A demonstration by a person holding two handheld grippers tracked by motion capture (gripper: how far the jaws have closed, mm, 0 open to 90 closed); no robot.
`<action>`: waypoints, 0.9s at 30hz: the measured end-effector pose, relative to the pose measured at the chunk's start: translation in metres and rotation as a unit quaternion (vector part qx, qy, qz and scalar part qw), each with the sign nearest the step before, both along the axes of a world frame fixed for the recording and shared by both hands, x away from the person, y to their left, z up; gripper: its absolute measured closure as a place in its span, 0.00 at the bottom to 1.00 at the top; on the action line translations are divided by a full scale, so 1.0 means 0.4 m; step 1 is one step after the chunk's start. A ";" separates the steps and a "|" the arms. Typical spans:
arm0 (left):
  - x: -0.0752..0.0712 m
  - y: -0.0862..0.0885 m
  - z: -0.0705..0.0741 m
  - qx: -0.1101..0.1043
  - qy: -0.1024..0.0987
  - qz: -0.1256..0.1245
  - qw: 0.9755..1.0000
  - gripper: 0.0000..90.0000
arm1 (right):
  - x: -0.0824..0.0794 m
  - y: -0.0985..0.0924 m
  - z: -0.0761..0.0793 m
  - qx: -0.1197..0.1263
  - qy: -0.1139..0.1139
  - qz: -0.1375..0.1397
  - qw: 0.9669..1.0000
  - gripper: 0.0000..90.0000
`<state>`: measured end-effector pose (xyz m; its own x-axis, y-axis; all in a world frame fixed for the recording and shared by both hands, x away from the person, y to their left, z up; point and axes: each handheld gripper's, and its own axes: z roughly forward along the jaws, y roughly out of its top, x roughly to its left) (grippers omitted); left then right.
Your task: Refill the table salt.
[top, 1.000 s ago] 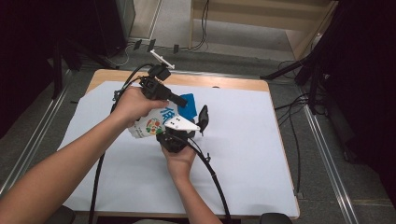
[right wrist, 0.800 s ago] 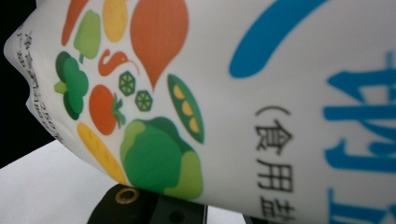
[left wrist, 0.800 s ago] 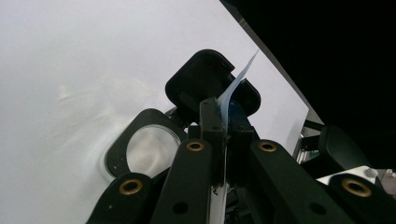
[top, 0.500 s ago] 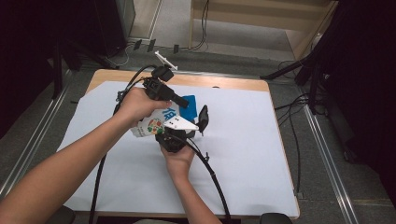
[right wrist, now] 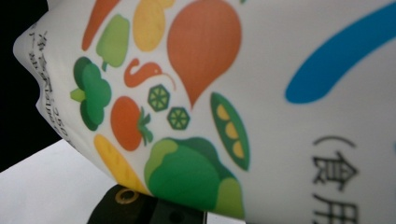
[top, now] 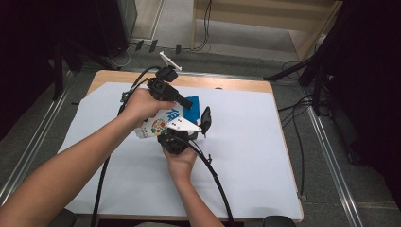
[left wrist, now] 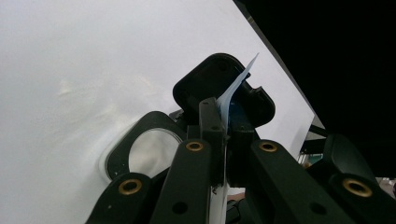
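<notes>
My left jaws (left wrist: 223, 135) clamp the pouch's (top: 158, 124) thin top edge; right jaws (top: 182, 135) pinch its printed body, held above the desk (top: 265, 156). Since a second ago the left hand crept slightly up-table; seal not torn yet.

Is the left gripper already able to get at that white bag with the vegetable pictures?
Probably yes: the left gripper sits at the top of the bag, its jaws shut on a thin edge of it, with nothing between.
</notes>
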<state>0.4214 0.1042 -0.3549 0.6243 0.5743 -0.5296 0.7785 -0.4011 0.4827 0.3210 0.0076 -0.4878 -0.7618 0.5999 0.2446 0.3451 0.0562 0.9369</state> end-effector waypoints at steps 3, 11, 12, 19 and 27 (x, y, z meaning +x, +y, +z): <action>0.000 -0.005 0.000 0.002 0.000 0.000 1.000 1.00 | 0.001 -0.001 0.001 0.001 -0.001 -0.002 1.000 1.00; 0.001 -0.008 -0.001 0.006 -0.002 -0.004 1.000 1.00 | 0.003 0.000 -0.001 -0.001 0.000 -0.004 1.000 1.00; 0.001 -0.008 -0.001 0.006 -0.002 -0.004 1.000 1.00 | 0.004 -0.001 -0.001 -0.002 -0.001 -0.003 1.000 1.00; 0.001 -0.013 -0.004 0.007 -0.005 -0.004 1.000 1.00 | 0.009 0.002 -0.005 -0.007 -0.003 -0.003 1.000 1.00; 0.002 -0.015 -0.005 0.009 -0.006 0.000 1.000 1.00 | 0.012 0.004 -0.008 -0.011 0.002 0.000 1.000 1.00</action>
<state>0.4221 0.0983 -0.3569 0.6305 0.5834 -0.5120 0.7727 -0.4097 0.4848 0.3259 0.0093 -0.4909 -0.7615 0.6044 0.2344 0.3480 0.0761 0.9344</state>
